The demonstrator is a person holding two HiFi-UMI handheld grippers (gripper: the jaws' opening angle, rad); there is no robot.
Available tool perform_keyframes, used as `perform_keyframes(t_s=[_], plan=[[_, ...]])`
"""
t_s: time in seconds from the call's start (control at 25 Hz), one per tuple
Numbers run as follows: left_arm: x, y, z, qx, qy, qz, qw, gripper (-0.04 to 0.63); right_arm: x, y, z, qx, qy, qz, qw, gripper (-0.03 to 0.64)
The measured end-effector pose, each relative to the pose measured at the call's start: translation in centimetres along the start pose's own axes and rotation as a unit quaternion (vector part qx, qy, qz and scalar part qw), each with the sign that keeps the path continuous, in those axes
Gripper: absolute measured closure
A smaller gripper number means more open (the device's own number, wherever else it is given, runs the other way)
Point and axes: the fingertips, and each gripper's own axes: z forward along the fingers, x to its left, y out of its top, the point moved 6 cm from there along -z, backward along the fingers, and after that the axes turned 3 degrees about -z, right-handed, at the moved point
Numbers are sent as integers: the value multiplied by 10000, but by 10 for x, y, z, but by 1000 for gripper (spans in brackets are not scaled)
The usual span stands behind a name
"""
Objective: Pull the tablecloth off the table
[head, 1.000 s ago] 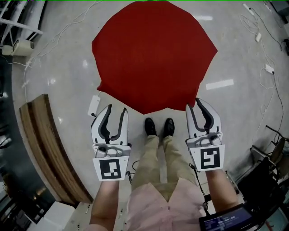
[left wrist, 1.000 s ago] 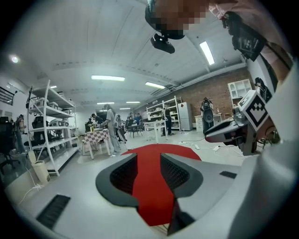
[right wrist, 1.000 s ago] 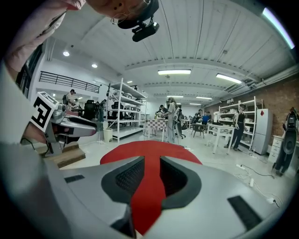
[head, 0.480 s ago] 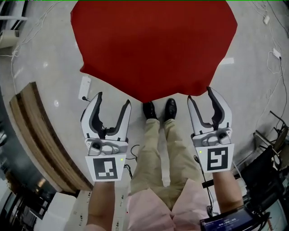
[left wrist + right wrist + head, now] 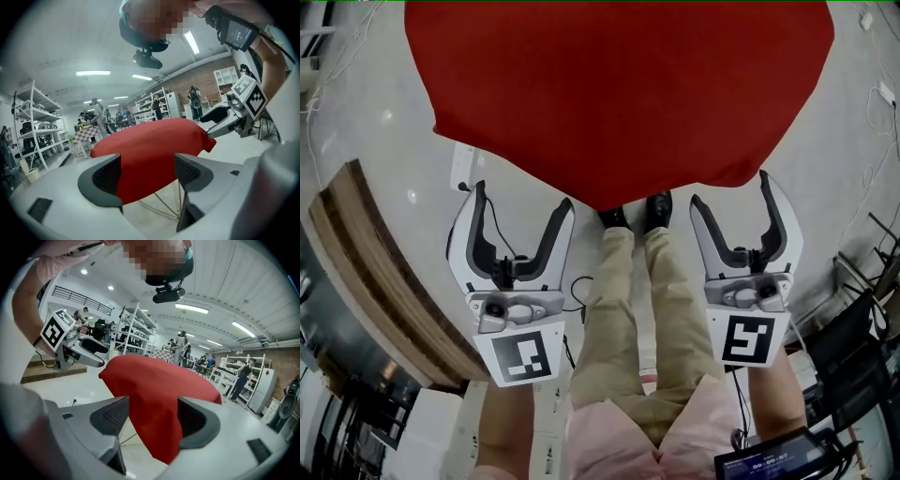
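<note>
Tablecloth (image 5: 619, 94), plain red, draped

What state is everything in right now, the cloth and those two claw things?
red tablecloth, draped in place, hem hanging free, not yet pulled off
left gripper, open, jaws have just been opening, nothing gripped between them
right gripper, open, jaws have just been opening, nothing gripped between them

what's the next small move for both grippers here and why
Probably ease both forward onto the near hem of the tablecloth, then close. The left gripper and right gripper have just been opening; their jaws stand wide, with the hem ahead of them and not yet pinched.
</note>
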Motion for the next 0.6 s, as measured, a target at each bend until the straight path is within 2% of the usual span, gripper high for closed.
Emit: perform_keyframes(t_s=[0.12,0.24,0.48,0.6], plan=[[-13,-12,12,11,-44,55,10000,265,-2,-22,4,177,-81,-155,9997,296],[-16,-26,21,10,153,151,9998,250,3,-40,11,407,-62,-405,9983,284],[-13,-40,25,-2,375,518,9980,239,14,-51,22,567,-234,-1059,9925,275],[-14,-52,19,158,371,522,9978,239,19,-58,21,724,-273,-1332,9881,273]])
